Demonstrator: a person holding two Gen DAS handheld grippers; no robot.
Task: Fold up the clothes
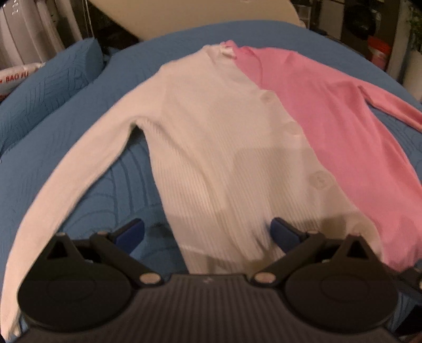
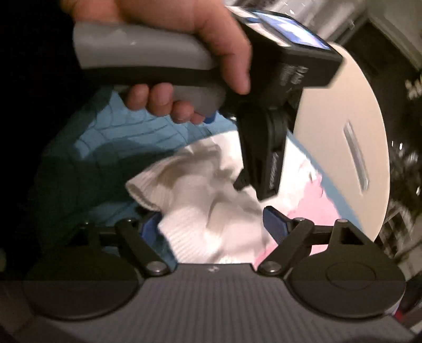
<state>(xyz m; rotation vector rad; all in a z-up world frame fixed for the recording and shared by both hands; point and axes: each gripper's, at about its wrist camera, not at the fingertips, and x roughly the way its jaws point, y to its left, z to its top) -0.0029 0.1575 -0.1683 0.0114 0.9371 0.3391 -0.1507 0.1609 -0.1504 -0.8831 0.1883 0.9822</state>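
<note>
A ribbed cardigan, white on one half (image 1: 211, 132) and pink on the other (image 1: 329, 126), lies spread flat on a blue quilted bed cover (image 1: 79, 126) with both sleeves out. My left gripper (image 1: 208, 232) hovers over the white hem, open, blue pads wide apart with the hem passing under them. In the right wrist view a bunched fold of white ribbed fabric (image 2: 200, 200) lies between the pads of my right gripper (image 2: 212, 223), which stands open. A hand (image 2: 184, 21) holds the left gripper (image 2: 253, 184) just beyond, pointing down at the fabric. Pink cloth (image 2: 316, 205) shows to the right.
A blue pillow (image 1: 52, 87) lies at the bed's left, with a white bag with red lettering (image 1: 15, 79) behind it. A beige rounded board (image 2: 343, 132) leans past the bed's far edge. Cluttered shelves and a red-lidded container (image 1: 378, 52) stand at the back right.
</note>
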